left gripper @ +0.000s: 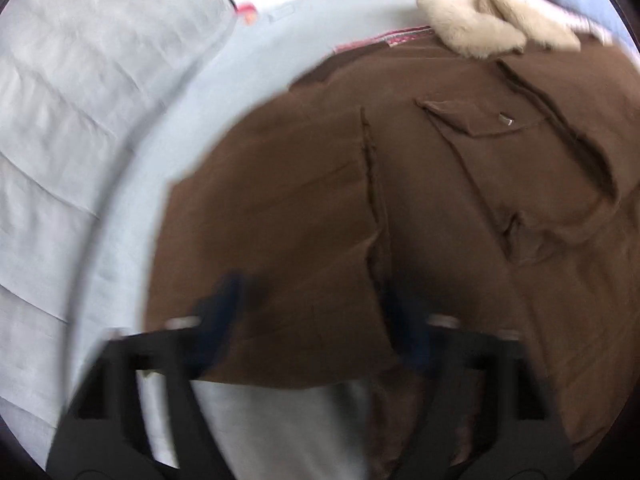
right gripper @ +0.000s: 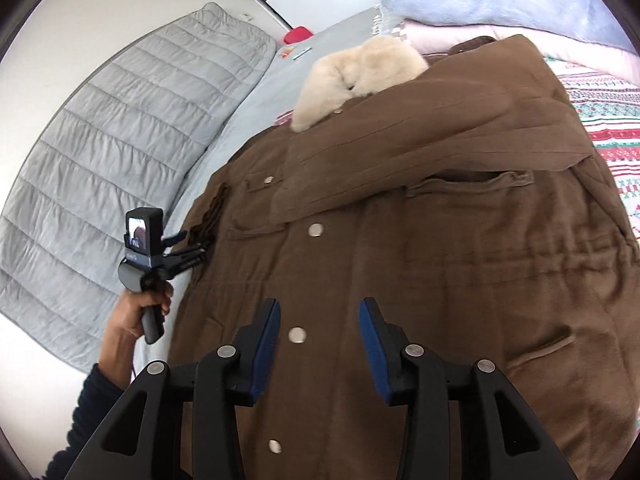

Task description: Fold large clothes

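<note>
Hovering over the brown coat (right gripper: 400, 240) on the bed (right gripper: 240, 120), both tongs (right gripper: 319, 344) gaping, empty; gripping hem edge squarely advised.

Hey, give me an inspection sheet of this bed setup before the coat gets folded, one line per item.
Surface: bed with a pale grey sheet.
Job's things: brown coat spread front up, one sleeve folded across the chest, cream fur collar at the far end.
Clutter: patterned red-and-green blanket under the coat's far side; folded pale bedding behind it; small red object near the wall.
Grippers: left tongs open over the coat's edge, blurred; right tongs open above the button row, holding nothing.
Cables: nothing seen.
Surroundings: grey quilted pad against the white wall.
</note>
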